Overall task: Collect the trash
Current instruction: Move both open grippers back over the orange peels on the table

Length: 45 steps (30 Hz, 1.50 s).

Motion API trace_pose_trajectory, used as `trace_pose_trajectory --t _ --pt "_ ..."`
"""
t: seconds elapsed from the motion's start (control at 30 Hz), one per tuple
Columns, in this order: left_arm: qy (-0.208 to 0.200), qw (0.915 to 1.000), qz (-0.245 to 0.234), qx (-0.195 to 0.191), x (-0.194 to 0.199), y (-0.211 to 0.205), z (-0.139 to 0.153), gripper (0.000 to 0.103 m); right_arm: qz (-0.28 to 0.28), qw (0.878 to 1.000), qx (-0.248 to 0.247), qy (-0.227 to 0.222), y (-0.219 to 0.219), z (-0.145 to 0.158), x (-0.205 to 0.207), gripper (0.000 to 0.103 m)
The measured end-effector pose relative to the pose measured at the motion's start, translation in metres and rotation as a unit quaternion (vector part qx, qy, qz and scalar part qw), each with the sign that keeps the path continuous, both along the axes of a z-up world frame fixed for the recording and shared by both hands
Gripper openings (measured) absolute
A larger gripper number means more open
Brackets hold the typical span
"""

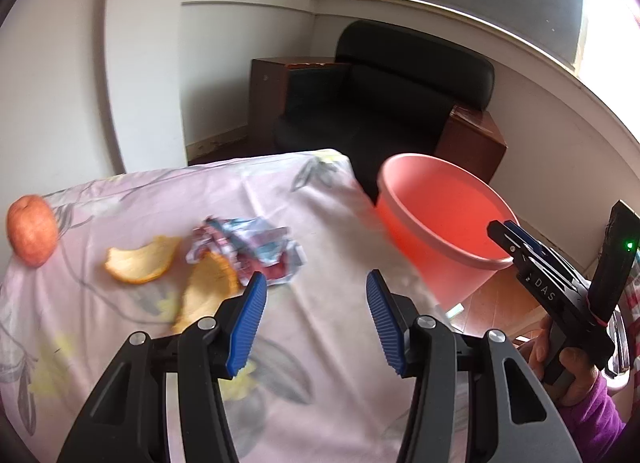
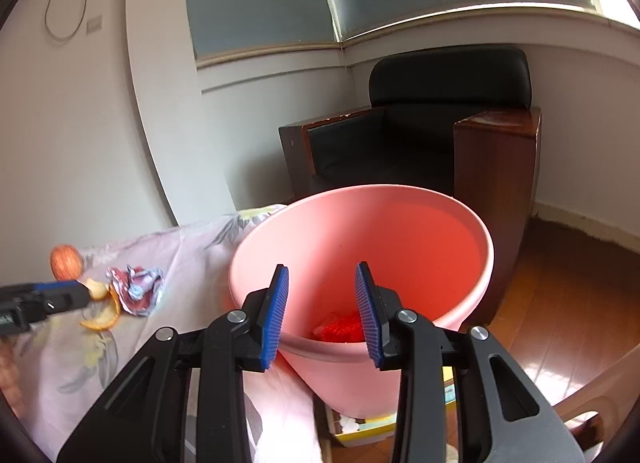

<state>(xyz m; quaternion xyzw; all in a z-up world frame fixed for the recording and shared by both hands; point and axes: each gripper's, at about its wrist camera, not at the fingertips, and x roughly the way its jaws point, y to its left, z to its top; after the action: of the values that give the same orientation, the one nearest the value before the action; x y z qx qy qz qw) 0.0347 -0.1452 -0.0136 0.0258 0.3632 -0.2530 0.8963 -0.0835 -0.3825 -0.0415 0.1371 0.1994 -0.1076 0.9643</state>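
The trash lies in one small group on the table [image 1: 320,343], which has a flowered cloth: a crumpled wrapper [image 1: 248,251], an orange peel [image 1: 140,259] to its left, and a second peel [image 1: 210,289] that touches the wrapper's near side. An apple [image 1: 32,235] sits well apart at the far left edge; I judge it is not trash.

From the left gripper [image 1: 316,319] the group is ahead and to the left, near. Its jaws are released, wide, with nothing between them; only bare cloth shows in the gap. The nearer peel is just beside the left jaw, partly hidden behind it. The wrapper's long axis runs approx. left to right in this view, so the jaws would need to swing left and come down over it.

The right gripper [image 2: 322,315] is farther from the trash. Its jaws stand part open over the near rim of the pink bucket [image 2: 400,223], nothing between the pads. Whether they touch the rim I cannot tell. Sth. red already lies at the bucket's bottom.

So the left hand is the nearer one. The bucket stands right of the table's edge, mouth tilted to the grippers. Room above the cloth is free; an armchair [image 1: 384,103] stands behind, well apart.
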Motion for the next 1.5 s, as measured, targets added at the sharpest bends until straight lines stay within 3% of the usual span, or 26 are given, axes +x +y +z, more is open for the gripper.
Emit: trace_pose_trajectory --t 0.23,0.43,0.63,0.93,1.1,1.27,1.5 --pt "0.000 0.9993 0.038 -0.003 -0.002 0.061 -0.003 0.051 -0.009 0.999 -0.024 0.030 0.009 0.015 0.002 0.035" --pt "0.013 0.9963 0.083 -0.020 0.005 0.113 -0.010 0.051 0.027 0.997 -0.048 0.052 0.036 0.041 -0.002 0.035" --pt "0.018 0.9939 0.103 -0.035 0.014 0.135 -0.014 0.051 0.094 0.993 0.015 0.065 0.062 0.052 0.008 0.035" --pt "0.031 0.9919 0.118 -0.036 0.055 0.136 -0.019 0.050 0.181 0.967 0.134 0.116 0.100 0.031 0.038 0.035" --pt "0.051 0.9895 0.132 -0.028 0.085 0.129 -0.030 0.037 0.223 0.950 0.168 0.137 0.125 0.024 0.055 0.035" --pt "0.067 0.9865 0.147 -0.030 0.103 0.127 -0.043 0.033 0.250 0.941 0.161 0.162 0.156 0.018 0.086 0.035" --pt "0.070 0.9858 0.148 -0.038 0.112 0.128 -0.052 0.007 0.241 0.931 0.184 0.202 0.171 -0.004 0.126 0.035"
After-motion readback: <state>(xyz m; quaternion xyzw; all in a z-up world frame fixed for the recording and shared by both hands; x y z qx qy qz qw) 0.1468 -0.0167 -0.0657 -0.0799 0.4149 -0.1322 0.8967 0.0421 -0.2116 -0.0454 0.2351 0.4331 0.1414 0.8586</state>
